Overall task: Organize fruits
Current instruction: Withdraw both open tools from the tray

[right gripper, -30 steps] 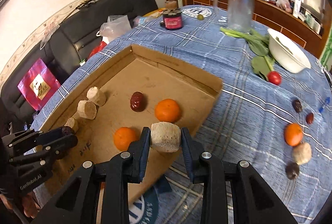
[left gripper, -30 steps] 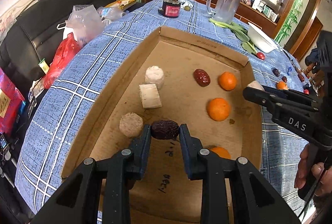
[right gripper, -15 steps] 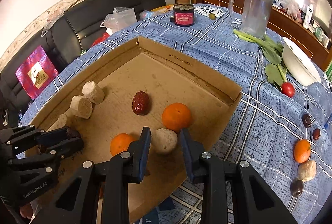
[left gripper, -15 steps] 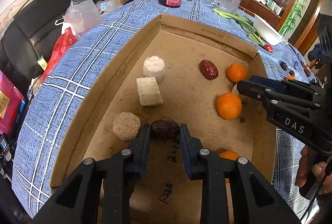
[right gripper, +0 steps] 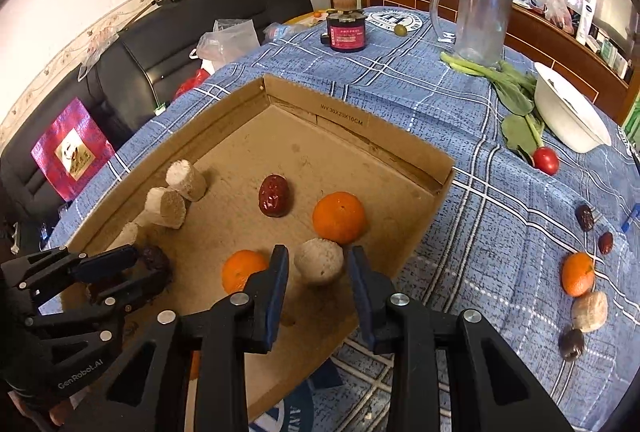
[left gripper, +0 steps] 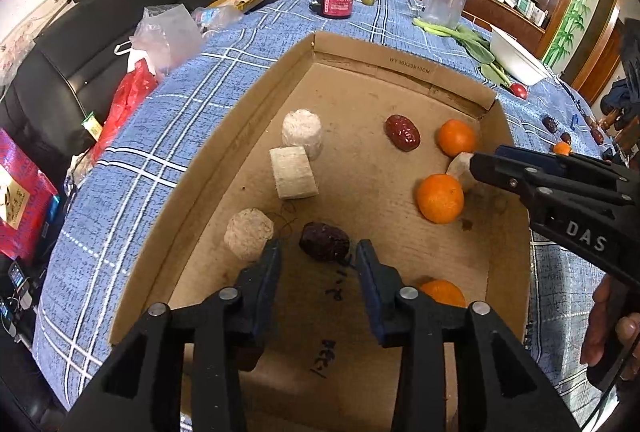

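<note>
Inside the cardboard box (left gripper: pixel 460 80) on the tabletop (right gripper: pixel 460 104), my left gripper (left gripper: pixel 318 258) has just been opening its fingers; the dark date (left gripper: pixel 324 241) lies loose between them. Same on the right gripper (right gripper: pixel 318 266): fingers just parted, pale round chunk (right gripper: pixel 319 260) sitting free between them (beside an orange (right gripper: pixel 339 217)).

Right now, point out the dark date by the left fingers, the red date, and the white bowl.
dark date (left gripper: pixel 324 241): left wrist view, middle of its wrinkled skin.
red date (right gripper: pixel 274 195): right wrist view, centre of its body.
white bowl (right gripper: pixel 568 112): right wrist view, outer wall.
</note>
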